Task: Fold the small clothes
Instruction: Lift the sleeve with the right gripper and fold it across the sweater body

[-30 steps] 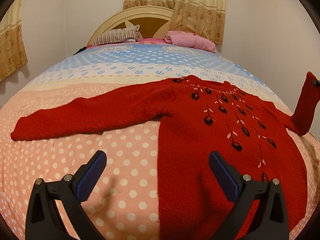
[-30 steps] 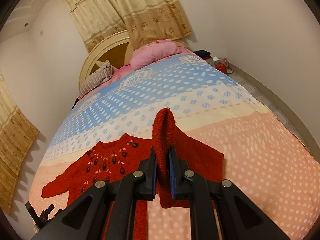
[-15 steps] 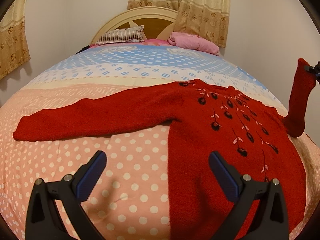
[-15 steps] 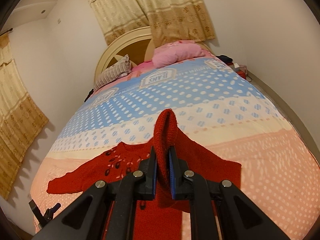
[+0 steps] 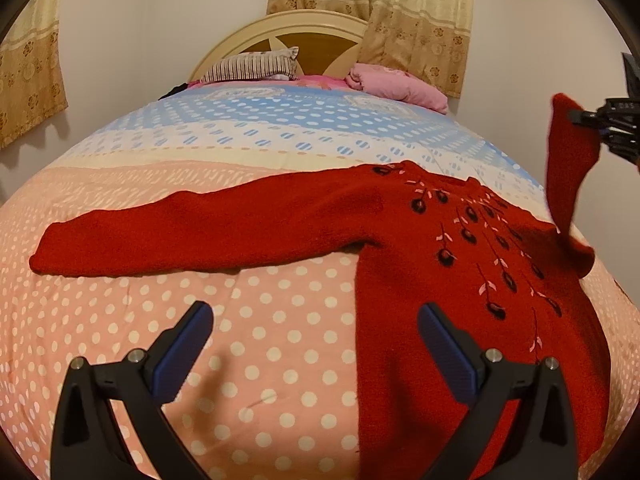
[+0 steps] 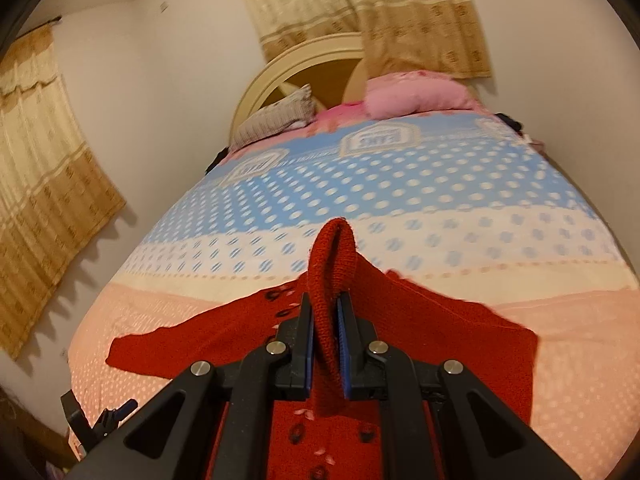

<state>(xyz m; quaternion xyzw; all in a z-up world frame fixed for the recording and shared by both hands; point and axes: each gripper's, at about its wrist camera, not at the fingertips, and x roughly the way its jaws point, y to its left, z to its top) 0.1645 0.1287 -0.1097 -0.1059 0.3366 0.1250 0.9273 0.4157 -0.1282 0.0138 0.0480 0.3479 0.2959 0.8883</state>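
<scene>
Folding right sleeve (image 6: 332,280) inward: my right gripper (image 6: 325,336) pinches cuff, left gripper (image 5: 316,344) wide open, empty; next lay it across sweater (image 5: 460,264).

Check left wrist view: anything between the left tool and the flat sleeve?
Nothing: only bare dotted bedspread lies between the open left tool and the sweater's flat sleeve.

The red sweater (image 5: 460,280) is fuzzy, rough knit wool; the bedspread (image 5: 260,340) is smooth matt printed cloth; the left gripper (image 5: 316,344) is matt black plastic with ribbed blue pads
</scene>
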